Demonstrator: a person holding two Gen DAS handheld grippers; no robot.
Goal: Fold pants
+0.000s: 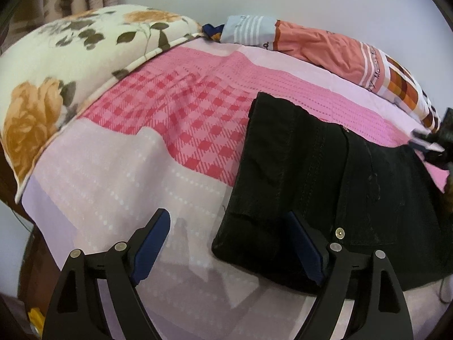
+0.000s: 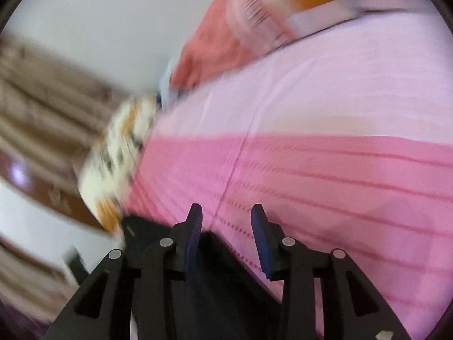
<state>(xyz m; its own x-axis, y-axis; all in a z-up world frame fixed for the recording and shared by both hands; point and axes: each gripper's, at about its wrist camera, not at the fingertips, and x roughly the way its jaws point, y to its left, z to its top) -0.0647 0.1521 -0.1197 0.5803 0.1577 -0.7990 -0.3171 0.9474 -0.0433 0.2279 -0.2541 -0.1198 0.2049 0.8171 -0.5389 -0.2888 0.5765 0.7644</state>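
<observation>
Black pants (image 1: 325, 175) lie folded into a block on the right part of the pink bed sheet (image 1: 141, 155). A brass button (image 1: 339, 233) shows near their front edge. My left gripper (image 1: 226, 215) is open wide at the pants' near left corner. Its right finger hangs over the fabric and its left finger over bare sheet, gripping nothing. The right wrist view is blurred. There my right gripper (image 2: 226, 208) is open with a gap between its pads and nothing in it. The pants (image 2: 226, 289) lie dark beneath its fingers, with the sheet (image 2: 325, 170) ahead.
A floral quilt (image 1: 70, 56) is piled at the bed's far left, and an orange patterned pillow (image 1: 325, 48) lies along the wall at the back right. Both show blurred as the quilt (image 2: 119, 164) and the pillow (image 2: 220, 42). Curtains hang at the far left.
</observation>
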